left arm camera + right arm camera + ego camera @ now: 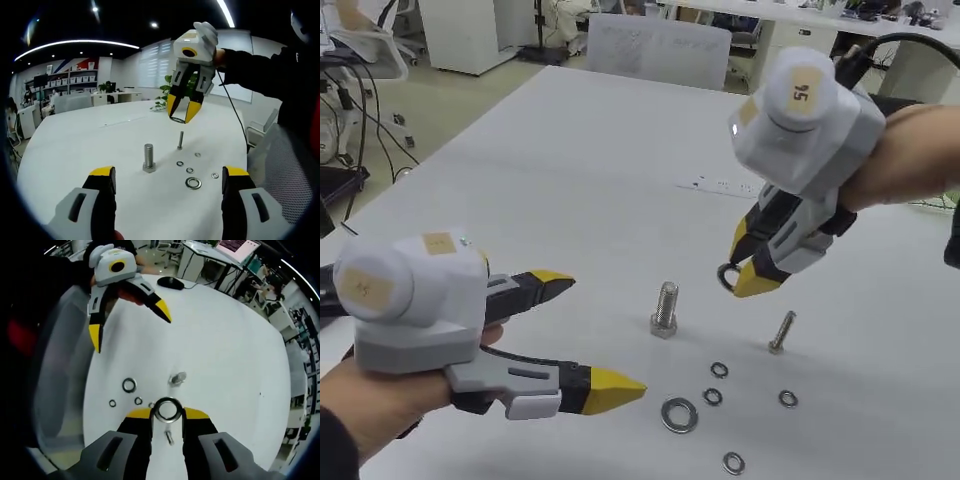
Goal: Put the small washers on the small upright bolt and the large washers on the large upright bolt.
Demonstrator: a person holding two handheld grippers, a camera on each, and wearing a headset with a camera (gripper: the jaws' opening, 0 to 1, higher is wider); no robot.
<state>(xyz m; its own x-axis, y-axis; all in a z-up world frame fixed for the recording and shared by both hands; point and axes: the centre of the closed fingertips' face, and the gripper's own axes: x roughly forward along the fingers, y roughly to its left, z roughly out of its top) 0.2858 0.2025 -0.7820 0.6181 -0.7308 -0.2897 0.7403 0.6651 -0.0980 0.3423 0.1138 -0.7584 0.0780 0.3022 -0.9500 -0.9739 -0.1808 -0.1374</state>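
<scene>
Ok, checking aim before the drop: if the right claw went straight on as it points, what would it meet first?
Probably the large bolt, standing just ahead of the large washer that the right claw holds. Depth is unclear, so it might land on the table beside it instead.

A white table (pixel 570 170), a grey chair (pixel 655 50) behind, perhaps a power strip (pixel 720 186).

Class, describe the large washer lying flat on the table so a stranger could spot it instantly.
Start at the white table and find the large upright bolt standing on it. Just nearer the person lies a scatter of rings. The large washer is the widest one, lying closest to the left tongs, clearly bigger than the small washers beside it.
</scene>
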